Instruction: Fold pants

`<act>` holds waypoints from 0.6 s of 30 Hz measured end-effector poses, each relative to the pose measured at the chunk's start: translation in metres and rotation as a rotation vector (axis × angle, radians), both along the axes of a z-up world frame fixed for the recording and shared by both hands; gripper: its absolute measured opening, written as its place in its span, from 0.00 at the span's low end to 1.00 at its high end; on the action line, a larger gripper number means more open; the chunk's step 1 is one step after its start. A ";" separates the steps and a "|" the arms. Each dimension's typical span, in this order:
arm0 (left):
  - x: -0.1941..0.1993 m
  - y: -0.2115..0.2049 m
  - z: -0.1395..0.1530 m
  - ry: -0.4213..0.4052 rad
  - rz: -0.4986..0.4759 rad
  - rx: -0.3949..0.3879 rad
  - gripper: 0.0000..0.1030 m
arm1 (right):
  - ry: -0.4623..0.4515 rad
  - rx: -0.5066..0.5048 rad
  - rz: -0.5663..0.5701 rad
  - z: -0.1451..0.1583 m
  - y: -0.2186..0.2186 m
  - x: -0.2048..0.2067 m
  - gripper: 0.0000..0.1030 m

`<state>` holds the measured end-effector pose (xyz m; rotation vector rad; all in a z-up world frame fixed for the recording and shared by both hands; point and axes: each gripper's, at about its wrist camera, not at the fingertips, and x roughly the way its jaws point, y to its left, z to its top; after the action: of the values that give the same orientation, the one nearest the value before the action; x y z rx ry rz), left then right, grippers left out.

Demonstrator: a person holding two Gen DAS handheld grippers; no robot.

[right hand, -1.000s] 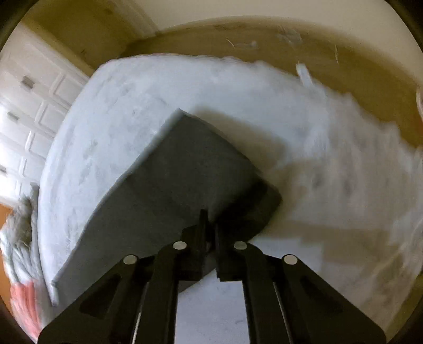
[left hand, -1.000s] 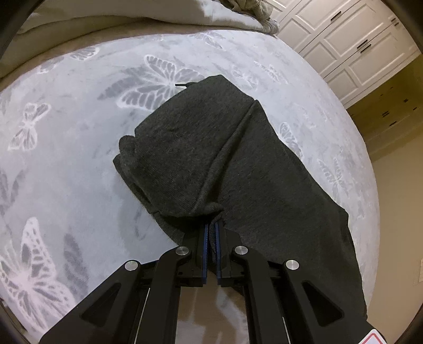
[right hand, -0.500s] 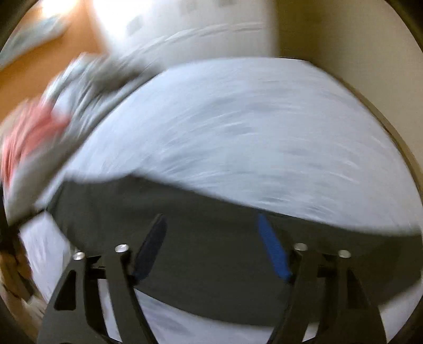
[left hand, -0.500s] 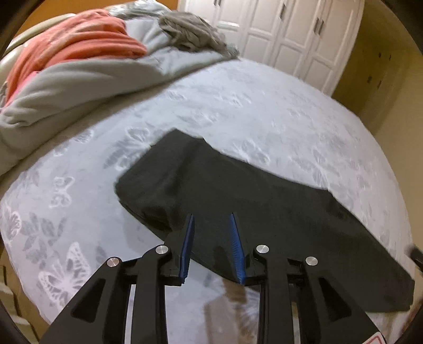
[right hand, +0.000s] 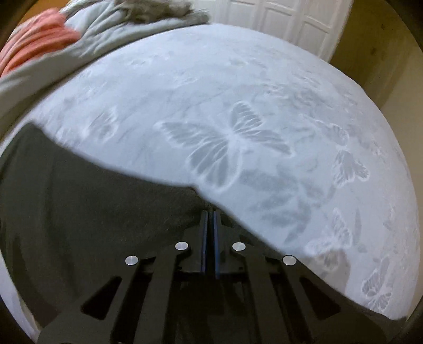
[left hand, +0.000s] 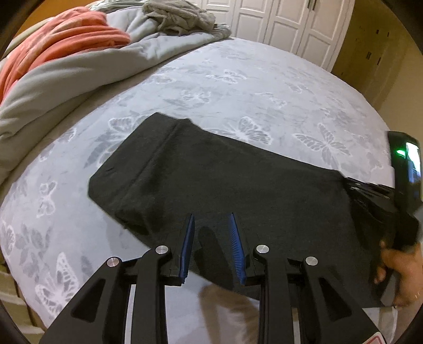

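Dark grey pants (left hand: pixel 216 180) lie folded in a long band across the butterfly-print bed (left hand: pixel 238 79). My left gripper (left hand: pixel 211 219) is open over the near edge of the pants, with cloth between and below its blue pads. My right gripper (right hand: pixel 210 211) is shut at the right end of the pants (right hand: pixel 92 201), its blue pads pressed together at the cloth's edge. The right gripper's body and the hand holding it show at the right edge of the left wrist view (left hand: pixel 404 185).
A grey duvet (left hand: pixel 79 68) with an orange blanket (left hand: pixel 60 39) and a grey garment (left hand: pixel 179 13) is heaped at the bed's far left. White wardrobe doors (left hand: pixel 285 18) stand behind the bed. A wall and floor lie to the right.
The left gripper let go of the pants and opened. The right gripper opened wide half a second ago and is now shut again at the right end. The pants now lie flatter.
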<state>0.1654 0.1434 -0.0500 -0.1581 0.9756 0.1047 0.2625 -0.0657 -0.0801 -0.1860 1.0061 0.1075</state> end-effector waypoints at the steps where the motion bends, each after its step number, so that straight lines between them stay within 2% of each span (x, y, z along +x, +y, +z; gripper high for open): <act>1: 0.001 -0.004 0.000 -0.002 -0.003 0.014 0.25 | 0.021 0.004 -0.010 -0.008 -0.001 0.008 0.05; 2: 0.001 -0.008 0.000 -0.005 -0.008 0.040 0.25 | 0.017 0.017 -0.016 -0.008 0.001 0.014 0.07; 4: 0.000 -0.012 0.000 -0.006 -0.022 0.061 0.25 | -0.024 0.054 -0.031 0.011 -0.001 0.008 0.07; 7: -0.004 -0.016 0.000 -0.002 -0.037 0.063 0.25 | -0.097 0.113 -0.009 0.042 -0.006 -0.028 0.07; 8: -0.004 -0.018 0.000 -0.004 -0.038 0.065 0.25 | -0.082 0.085 0.016 0.038 -0.006 -0.043 0.08; 11: -0.005 -0.022 0.001 -0.006 -0.030 0.077 0.25 | 0.055 -0.052 -0.010 -0.007 -0.018 -0.045 0.08; 13: -0.007 -0.025 0.002 -0.003 -0.022 0.073 0.39 | 0.033 0.025 -0.039 0.000 -0.043 -0.060 0.09; 14: -0.009 -0.026 0.002 -0.005 -0.017 0.072 0.43 | 0.011 0.046 -0.105 0.016 -0.065 -0.074 0.10; 16: -0.014 -0.031 0.002 -0.007 -0.021 0.090 0.54 | -0.036 0.143 -0.174 0.043 -0.107 -0.098 0.25; 17: -0.015 -0.033 0.002 -0.007 -0.028 0.104 0.55 | -0.073 0.183 -0.232 0.061 -0.142 -0.118 0.51; 18: -0.017 -0.036 0.002 -0.009 -0.038 0.122 0.57 | -0.113 0.174 -0.305 0.075 -0.174 -0.138 0.68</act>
<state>0.1481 0.1076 -0.0485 -0.0277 0.9599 0.1280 0.1245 -0.2399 -0.0056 0.1202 0.8964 -0.0924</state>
